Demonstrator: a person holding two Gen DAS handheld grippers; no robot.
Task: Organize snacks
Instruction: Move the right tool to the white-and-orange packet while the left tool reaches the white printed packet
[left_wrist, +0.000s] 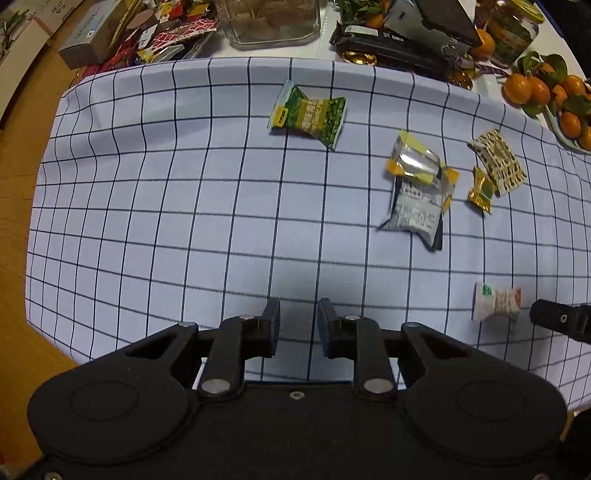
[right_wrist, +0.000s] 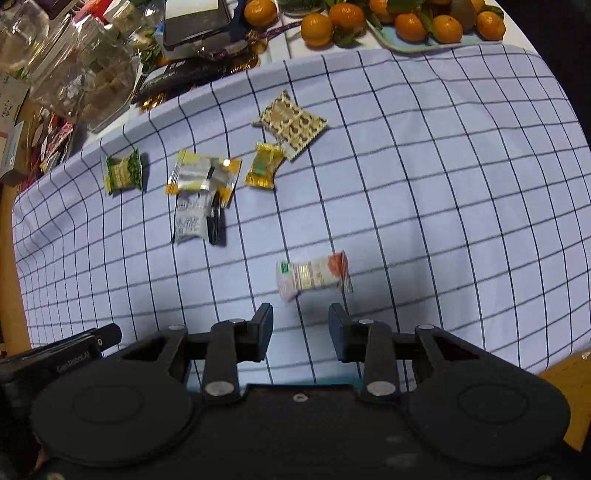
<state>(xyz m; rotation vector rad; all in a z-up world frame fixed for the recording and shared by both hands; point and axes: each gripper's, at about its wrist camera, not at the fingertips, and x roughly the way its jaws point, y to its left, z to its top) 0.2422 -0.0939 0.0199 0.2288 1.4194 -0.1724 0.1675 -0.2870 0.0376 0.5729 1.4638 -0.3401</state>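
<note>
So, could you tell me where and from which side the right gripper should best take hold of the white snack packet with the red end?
Probably across the white packet's puffed middle, coming straight down from above. It lies flat on the checked cloth, apart from the other snacks, its long side running across the right wrist view. The right gripper, open and empty, could likely pinch its narrow width; the crimped ends look flat and harder to catch.

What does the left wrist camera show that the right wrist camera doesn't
Left wrist only: wooden floor left of the cloth, and a herb jar. Right wrist only: the whole tray of oranges. Both: the checked cloth, green snack packet, silver-yellow packets, gold candy, patterned packet and white-red packet.
</note>
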